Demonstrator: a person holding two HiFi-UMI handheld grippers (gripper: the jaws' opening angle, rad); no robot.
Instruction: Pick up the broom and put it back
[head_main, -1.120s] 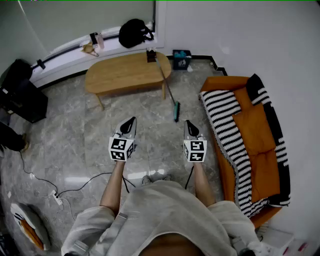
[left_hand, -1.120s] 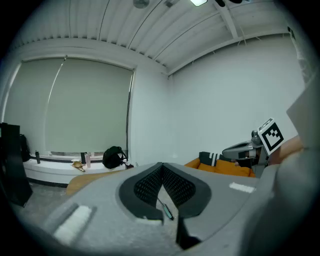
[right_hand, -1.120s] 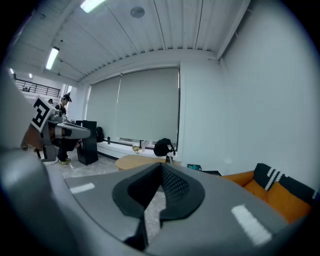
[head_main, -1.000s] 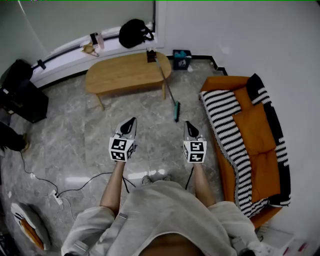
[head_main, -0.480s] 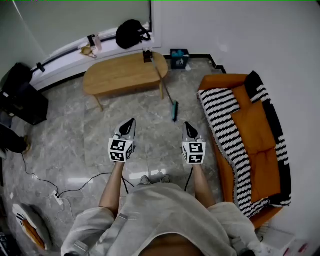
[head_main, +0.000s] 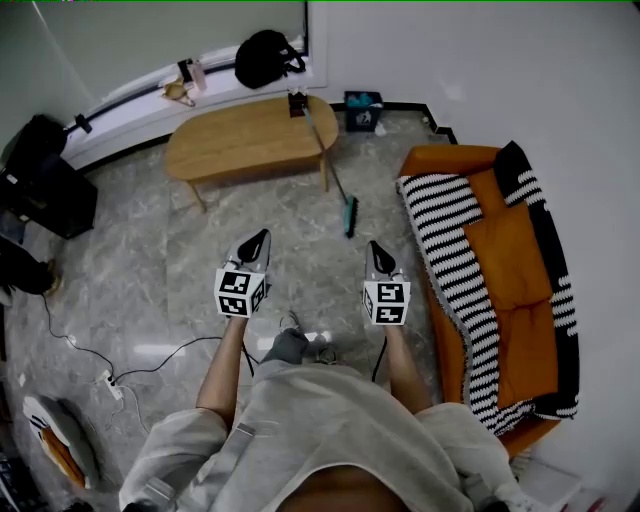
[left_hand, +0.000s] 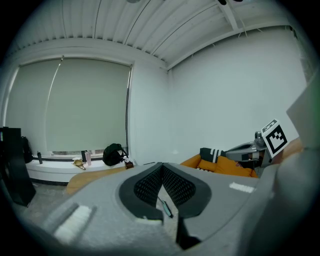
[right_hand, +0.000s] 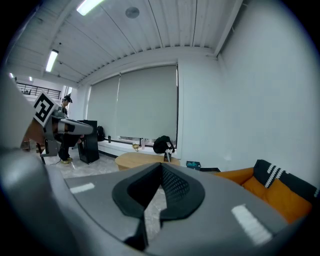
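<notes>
1. Grey-padded jaws of the left gripper (left_hand: 161, 167) are pressed together at their tips, with nothing pinched between them.
2. The right gripper (right_hand: 161, 169) is the same: its jaws meet tip to tip and grip nothing.
3. In the head view both grippers are held out side by side over the marble floor (head_main: 130, 260), well apart from each other, and both point forward.
4. The broom (head_main: 350, 216) stands ahead of both pairs of jaws and touches neither.
5. Its teal brush head rests on the floor, near and slightly left of the right jaws and farther off to the right of the left jaws.
6. Its thin handle slants away from the jaws and leans on the far end of the wooden counter (head_main: 240, 145).
7. In the left gripper view the brush head shows in the gap below the closed tips.
8. An orange sofa (head_main: 520, 330) with a black-and-white striped blanket (head_main: 455, 250) lies to the right of the right jaws.
9. A black bag (head_main: 262, 58) sits on the window ledge beyond the counter, far ahead of the jaws.
</notes>
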